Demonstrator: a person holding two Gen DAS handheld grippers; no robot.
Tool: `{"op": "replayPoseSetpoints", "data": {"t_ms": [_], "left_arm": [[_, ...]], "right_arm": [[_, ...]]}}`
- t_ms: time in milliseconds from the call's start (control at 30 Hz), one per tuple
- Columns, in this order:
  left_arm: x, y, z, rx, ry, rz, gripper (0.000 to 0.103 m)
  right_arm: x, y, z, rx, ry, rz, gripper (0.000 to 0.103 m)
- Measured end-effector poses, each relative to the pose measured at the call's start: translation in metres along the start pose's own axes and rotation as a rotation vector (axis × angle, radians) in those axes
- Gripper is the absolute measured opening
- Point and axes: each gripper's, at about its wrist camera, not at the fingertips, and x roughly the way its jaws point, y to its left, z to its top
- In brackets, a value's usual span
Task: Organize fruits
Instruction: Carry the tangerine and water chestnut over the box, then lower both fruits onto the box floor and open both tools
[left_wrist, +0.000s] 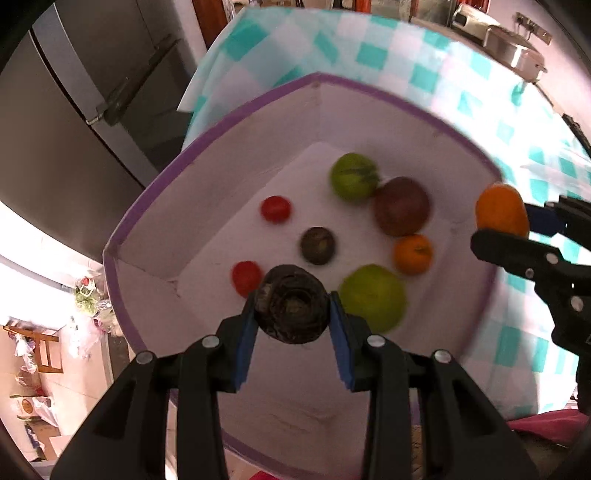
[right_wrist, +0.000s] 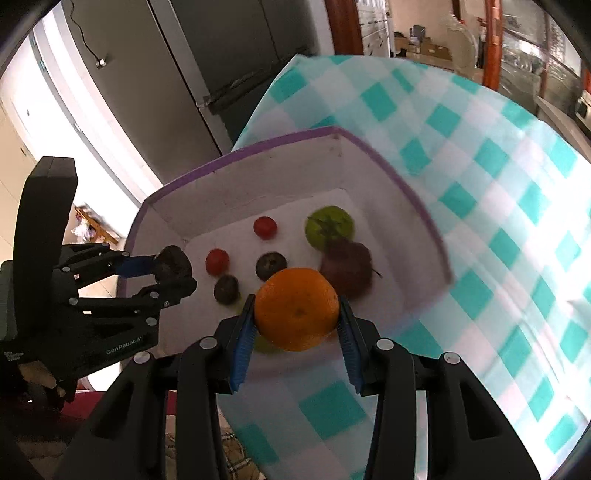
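A white box with a purple rim lies on the checked tablecloth and holds several fruits: a green one, a dark red one, two small red ones, a small dark one, a small orange and a large green one. My left gripper is shut on a dark wrinkled fruit above the box's near left side. My right gripper is shut on an orange above the box's right rim.
The teal-and-white checked tablecloth covers the table to the right of and behind the box. A grey fridge stands to the left. Metal kitchenware sits at the far right.
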Motion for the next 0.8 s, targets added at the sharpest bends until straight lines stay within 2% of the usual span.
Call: {"op": "replayPoseSetpoints", "data": {"t_ms": [133,367,800], "left_arm": [[0.025,0.016,0.013,0.022,0.055,-0.005,0.037],[0.061,0.024,0.024,0.107,0.128,-0.004,0.037],[0.092,0.05,0.034,0.128,0.212,0.003,0.038]], "right_arm": [[0.043,0.009,0.025,-0.007,0.095,-0.029,0.041],[0.092,0.016,0.039,-0.016,0.225,-0.068,0.041],[0.14,0.024,0.063,0.017,0.328,-0.074,0.041]]}}
